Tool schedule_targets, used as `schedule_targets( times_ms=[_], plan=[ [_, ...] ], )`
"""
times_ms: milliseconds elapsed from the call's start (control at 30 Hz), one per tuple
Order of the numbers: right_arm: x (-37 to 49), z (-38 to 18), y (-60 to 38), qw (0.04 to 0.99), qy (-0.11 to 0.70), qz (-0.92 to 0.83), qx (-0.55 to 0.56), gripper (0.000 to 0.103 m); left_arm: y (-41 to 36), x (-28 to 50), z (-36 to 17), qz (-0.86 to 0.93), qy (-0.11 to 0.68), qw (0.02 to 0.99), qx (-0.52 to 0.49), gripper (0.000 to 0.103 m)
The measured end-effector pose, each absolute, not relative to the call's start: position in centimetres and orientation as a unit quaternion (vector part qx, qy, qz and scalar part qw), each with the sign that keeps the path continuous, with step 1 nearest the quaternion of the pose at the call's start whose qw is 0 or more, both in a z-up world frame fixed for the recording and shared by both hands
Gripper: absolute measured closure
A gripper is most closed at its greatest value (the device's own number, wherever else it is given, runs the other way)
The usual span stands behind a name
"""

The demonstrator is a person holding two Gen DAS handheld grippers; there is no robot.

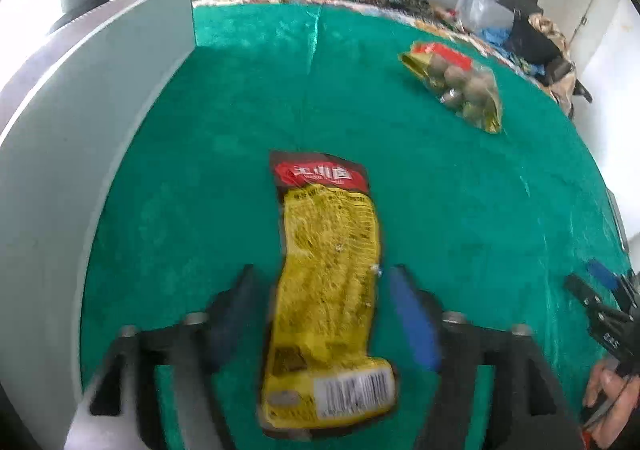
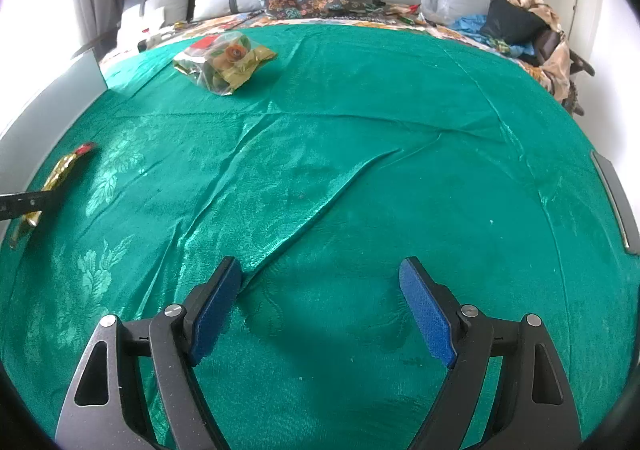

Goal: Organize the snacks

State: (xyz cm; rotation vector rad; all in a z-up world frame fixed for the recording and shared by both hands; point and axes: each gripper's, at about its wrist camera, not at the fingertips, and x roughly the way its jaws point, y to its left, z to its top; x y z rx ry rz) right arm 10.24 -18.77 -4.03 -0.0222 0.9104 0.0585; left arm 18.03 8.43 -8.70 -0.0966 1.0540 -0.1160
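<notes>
Yellow snack pkt point(image 1: 328, 290), barcode, red label unreadable

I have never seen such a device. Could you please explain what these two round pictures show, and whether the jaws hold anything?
Each picture comes from a wide-angle camera on a hand-held gripper, looking along its two blue-padded jaws; a person carries one in each hand. The left gripper hangs over a yellow snack packet lying on the green cloth. The packet is between the open jaws, but the pads seem not to press it. The right gripper is open and empty. A clear bag of round snacks lies farther away, and a grey box wall stands at the left.
</notes>
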Motion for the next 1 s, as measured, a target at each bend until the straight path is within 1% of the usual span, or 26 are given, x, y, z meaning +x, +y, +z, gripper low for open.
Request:
schedule_targets(
  times_ms=[33,67,167,233,300,1000],
  plan=[
    [10.3,-4.0,-18.8,0.898,0.440,0.028,-0.011,0.018,8.5,18.3,-8.9,-0.047,0.497,0.865,-0.042,0.016],
    [10.2,-4.0,-18.8,0.898,0.440,0.028,-0.011,0.018,8.6,18.5,-9.0,-0.044,0.495,0.867,-0.041,0.016],
    [10.2,-4.0,-18.8,0.898,0.440,0.028,-0.010,0.018,8.4,19.0,-9.5,-0.042,0.484,0.874,-0.014,0.009],
    [10.2,-4.0,-18.8,0.898,0.440,0.028,-0.011,0.018,7.7,19.2,-10.0,-0.043,0.477,0.878,0.017,0.002],
    [10.2,-4.0,-18.8,0.898,0.440,0.028,-0.010,0.018,7.4,19.0,-10.3,-0.048,0.465,0.884,0.026,0.000],
    [10.4,-4.2,-19.1,0.899,0.438,0.016,-0.004,0.019,7.5,19.2,-10.5,-0.048,0.461,0.886,0.023,0.000]
  ],
)
